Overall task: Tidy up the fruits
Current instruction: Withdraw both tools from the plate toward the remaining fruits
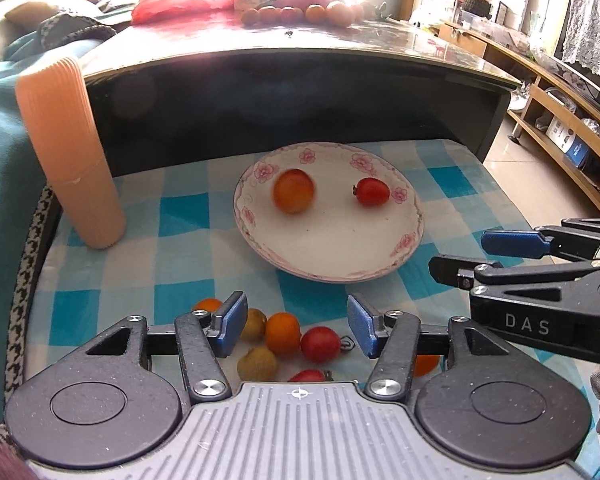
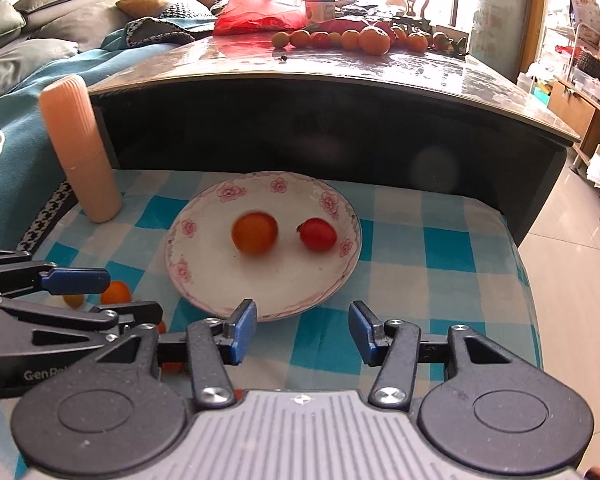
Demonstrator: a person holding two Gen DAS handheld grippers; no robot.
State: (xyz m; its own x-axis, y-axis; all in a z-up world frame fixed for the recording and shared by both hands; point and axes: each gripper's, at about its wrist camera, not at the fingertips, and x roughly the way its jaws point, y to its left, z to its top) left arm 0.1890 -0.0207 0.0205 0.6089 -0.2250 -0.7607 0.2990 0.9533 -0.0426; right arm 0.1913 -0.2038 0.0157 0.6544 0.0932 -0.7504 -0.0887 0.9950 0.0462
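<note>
Left wrist view: the left gripper (image 1: 296, 326) hangs with its jaws apart and nothing pinched, above a small heap of loose fruits (image 1: 284, 340) on the checked cloth (image 1: 172, 240). Ahead of it sits the flowered plate (image 1: 340, 256), holding an orange fruit (image 1: 293, 191) and a red fruit (image 1: 372, 191) side by side, apart. The right gripper (image 2: 302, 334) is likewise open and empty, just short of the plate's near rim. A ribbed peach tumbler (image 1: 76, 152) stands ahead to the left.
</note>
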